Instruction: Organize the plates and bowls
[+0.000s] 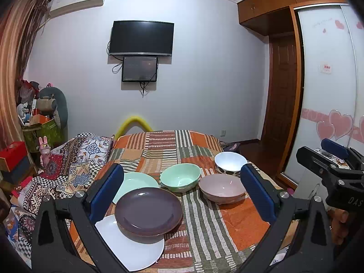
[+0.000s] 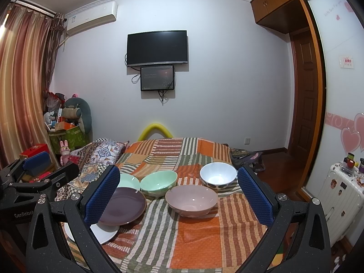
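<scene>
On the striped patchwork cloth (image 2: 198, 234), six dishes lie ahead of two wide-spread, empty grippers.
Nearest, the left gripper (image 1: 182, 191) and right gripper (image 2: 178, 192) hover with bare cloth beneath; a purple plate (image 1: 149, 211) overlaps a white plate (image 1: 134, 248) at the left edge, a green plate (image 1: 136, 182) behind; then the pink bowl (image 2: 191, 200), green bowl (image 2: 158, 183), and spotted white bowl (image 2: 218, 175) near the right edge.

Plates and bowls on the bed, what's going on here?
A person holds a gripper in each hand over a patchwork cover; both the left gripper and right gripper are open and hold nothing. The purple plate overlaps the white plate, with a green plate behind. The green bowl, pink bowl and white bowl stand separately. Nothing is stacked yet.
</scene>
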Demonstrator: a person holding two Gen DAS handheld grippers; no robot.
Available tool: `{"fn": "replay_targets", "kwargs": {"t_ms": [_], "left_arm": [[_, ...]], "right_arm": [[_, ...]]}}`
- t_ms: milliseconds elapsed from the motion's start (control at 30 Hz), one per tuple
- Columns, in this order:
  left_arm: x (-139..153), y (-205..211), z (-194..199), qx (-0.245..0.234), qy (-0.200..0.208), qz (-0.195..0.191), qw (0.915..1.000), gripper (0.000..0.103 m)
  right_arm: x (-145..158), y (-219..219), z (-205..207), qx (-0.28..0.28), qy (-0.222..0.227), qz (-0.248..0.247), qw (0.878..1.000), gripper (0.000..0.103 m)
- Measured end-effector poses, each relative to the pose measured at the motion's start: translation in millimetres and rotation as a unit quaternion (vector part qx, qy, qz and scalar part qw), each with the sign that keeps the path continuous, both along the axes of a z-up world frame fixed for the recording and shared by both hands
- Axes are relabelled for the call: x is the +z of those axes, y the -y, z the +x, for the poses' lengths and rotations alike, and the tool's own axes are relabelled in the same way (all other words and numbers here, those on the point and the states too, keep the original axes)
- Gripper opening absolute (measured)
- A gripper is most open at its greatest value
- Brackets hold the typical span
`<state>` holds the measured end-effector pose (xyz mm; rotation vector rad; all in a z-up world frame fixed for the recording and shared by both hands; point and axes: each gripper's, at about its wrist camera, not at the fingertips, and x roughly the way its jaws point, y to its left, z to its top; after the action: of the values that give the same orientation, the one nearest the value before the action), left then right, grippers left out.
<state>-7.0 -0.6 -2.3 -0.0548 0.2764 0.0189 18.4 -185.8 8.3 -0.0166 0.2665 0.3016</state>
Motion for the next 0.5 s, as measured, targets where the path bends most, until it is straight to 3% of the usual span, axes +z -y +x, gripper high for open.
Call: {"fn": "replay_targets", "kwargs": {"t_ms": [500], "left_arm": [[-0.1, -2.3, -0.1, -0.001, 0.001, -0.005, 1.0000, 0.103]], "right_arm": [[0.1, -0.4, 0.0, 0.001, 0.001, -0.001, 1.000, 0.103]]}}
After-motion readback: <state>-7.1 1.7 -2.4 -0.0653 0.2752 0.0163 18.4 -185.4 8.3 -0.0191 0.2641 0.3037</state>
